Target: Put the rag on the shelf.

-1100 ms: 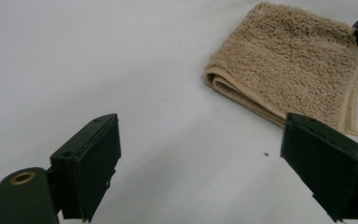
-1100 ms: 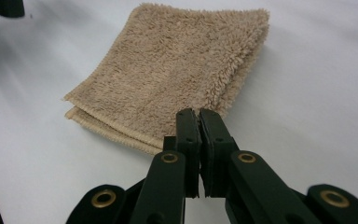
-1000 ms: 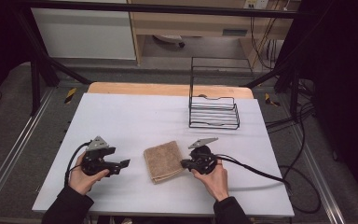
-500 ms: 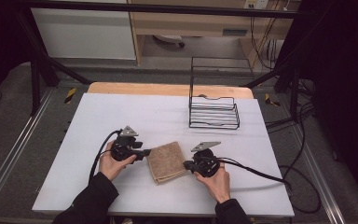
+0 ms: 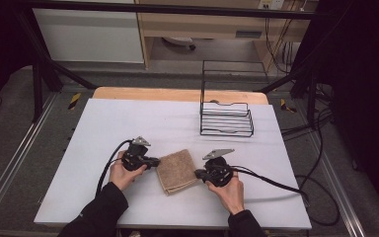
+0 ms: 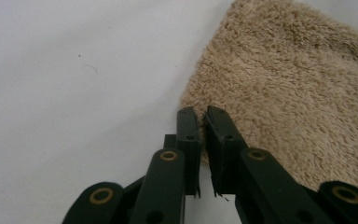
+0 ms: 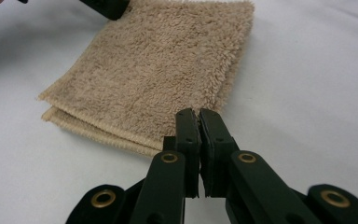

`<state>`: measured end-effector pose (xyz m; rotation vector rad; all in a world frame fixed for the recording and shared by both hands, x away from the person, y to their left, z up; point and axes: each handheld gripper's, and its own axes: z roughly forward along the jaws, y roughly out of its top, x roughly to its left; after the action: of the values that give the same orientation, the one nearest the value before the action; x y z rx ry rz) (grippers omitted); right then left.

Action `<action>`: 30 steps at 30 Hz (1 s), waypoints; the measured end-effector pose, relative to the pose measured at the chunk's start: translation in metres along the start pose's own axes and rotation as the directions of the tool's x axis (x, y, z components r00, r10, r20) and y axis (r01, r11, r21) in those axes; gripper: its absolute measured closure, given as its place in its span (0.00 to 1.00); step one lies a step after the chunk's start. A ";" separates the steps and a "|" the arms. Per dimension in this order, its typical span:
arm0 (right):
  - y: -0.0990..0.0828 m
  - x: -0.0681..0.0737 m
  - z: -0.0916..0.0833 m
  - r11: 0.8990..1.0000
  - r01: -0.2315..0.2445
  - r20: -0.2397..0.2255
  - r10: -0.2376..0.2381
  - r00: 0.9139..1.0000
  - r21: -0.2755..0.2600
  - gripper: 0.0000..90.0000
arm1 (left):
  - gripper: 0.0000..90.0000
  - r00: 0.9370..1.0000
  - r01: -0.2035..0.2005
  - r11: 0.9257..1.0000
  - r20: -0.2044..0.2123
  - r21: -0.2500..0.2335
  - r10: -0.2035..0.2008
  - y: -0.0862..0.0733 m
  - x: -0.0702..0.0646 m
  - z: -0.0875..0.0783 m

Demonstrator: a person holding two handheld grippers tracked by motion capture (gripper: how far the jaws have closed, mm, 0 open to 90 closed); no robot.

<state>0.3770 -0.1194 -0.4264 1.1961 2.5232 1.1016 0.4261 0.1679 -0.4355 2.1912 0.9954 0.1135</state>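
We see the folded tan towel [image 5: 176,171] lying near the worktop's [image 5: 128,118] front edge, between the two tongs. The left gripper [image 6: 203,119] has just been closing and now pinches the towel's left edge; the right gripper [image 7: 199,122] is clenched on its opposite corner (a wire rack [image 5: 226,118] stands well behind).

Tan, fuzzy towel [image 5: 176,171] with a ribbed hem, folded on a plain white table [image 5: 128,123] edged in pale wood at the far side. Black wire rack [image 5: 226,118]. Black left gripper [image 5: 154,162] and right gripper [image 5: 197,173], brass-coloured rivets, grey top plates.
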 end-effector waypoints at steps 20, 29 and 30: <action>0.021 -0.022 0.014 0.995 0.089 0.078 -0.085 0.993 -0.048 0.98 | 0.95 0.999 0.046 0.997 -0.004 -0.063 -0.047 -0.027 -0.054 -0.023; 0.018 -0.025 0.030 0.991 0.125 0.087 -0.121 0.989 -0.047 0.97 | 0.93 0.998 0.039 0.998 -0.043 -0.056 -0.041 -0.034 -0.058 -0.017; 0.017 -0.025 0.031 0.991 0.123 0.087 -0.118 0.989 -0.049 0.97 | 0.92 0.998 0.032 0.998 -0.049 -0.056 -0.035 -0.035 -0.058 -0.017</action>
<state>0.4171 -0.1130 -0.4417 1.0383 2.4502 1.0615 0.3578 0.1532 -0.4333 2.1302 1.0445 0.1788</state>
